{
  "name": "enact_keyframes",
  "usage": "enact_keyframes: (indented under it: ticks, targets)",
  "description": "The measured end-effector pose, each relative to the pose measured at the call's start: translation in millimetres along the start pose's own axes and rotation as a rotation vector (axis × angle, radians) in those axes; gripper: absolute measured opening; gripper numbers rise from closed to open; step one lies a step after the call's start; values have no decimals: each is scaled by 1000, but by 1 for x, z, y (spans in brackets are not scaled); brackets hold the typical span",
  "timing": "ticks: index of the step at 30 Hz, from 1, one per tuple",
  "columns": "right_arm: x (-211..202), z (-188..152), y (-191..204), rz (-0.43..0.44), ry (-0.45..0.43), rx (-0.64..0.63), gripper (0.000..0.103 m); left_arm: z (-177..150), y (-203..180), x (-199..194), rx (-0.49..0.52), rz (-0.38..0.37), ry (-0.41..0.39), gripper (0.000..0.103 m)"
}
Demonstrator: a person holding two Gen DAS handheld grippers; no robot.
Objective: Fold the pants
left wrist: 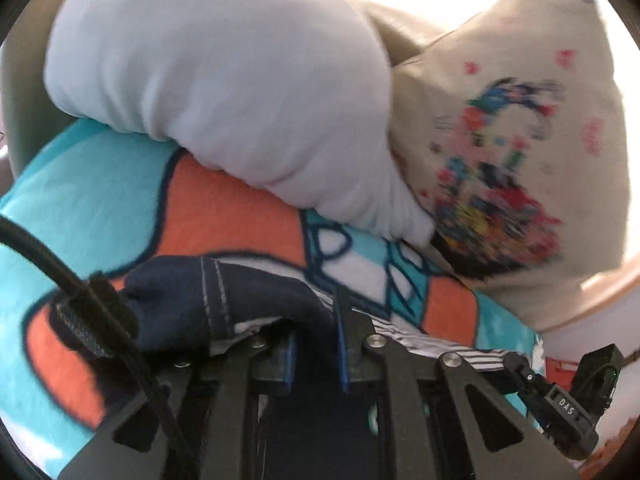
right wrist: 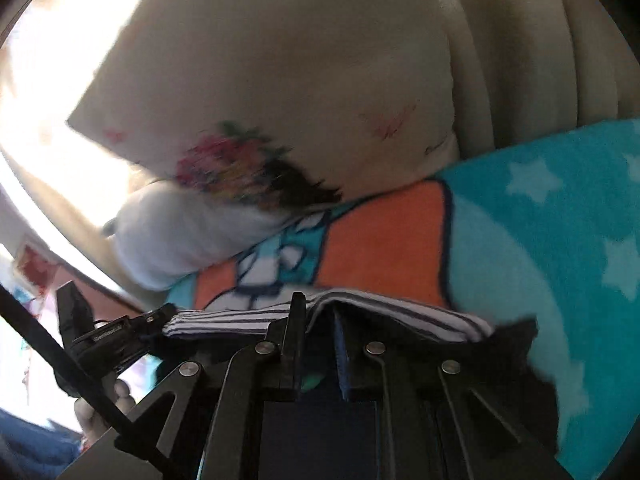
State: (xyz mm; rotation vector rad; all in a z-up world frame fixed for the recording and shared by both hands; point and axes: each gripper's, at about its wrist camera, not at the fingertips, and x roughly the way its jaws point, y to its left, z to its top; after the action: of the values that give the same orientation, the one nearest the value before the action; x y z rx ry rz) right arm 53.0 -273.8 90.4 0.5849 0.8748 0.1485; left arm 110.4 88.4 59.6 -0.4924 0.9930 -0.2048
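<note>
The pants point(left wrist: 192, 300) are dark navy with white stitching and a navy-and-white striped inner waistband point(right wrist: 320, 314). They lie on a teal, orange and white blanket point(left wrist: 224, 216). My left gripper point(left wrist: 316, 320) is shut on the pants' edge, and the fabric drapes over its left finger. My right gripper point(right wrist: 318, 320) is shut on the striped waistband, whose fabric spreads to both sides of the fingers. In the right wrist view the left gripper point(right wrist: 120, 332) shows at the lower left. In the left wrist view the right gripper point(left wrist: 560, 384) shows at the lower right.
A white pillow point(left wrist: 224, 92) and a cream pillow with a colourful floral print point(left wrist: 504, 168) rest at the far edge of the blanket point(right wrist: 540, 240). A beige padded headboard point(right wrist: 540, 60) stands behind them. Bright window light fills the back.
</note>
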Motion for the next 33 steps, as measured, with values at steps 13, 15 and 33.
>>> enact_keyframes:
  ticks: [13,15,33]
  targets:
    - [-4,17,-45,-21,-66,100,62,16,17,-4,-54,-163,40,71]
    - [-20,7,-44,-29,-66,74,65,11,13,-17,-36,-178,35,71]
    - [-63,-92,-66,-399,-3,-97,63,-78,76,-62,105,353,10,75]
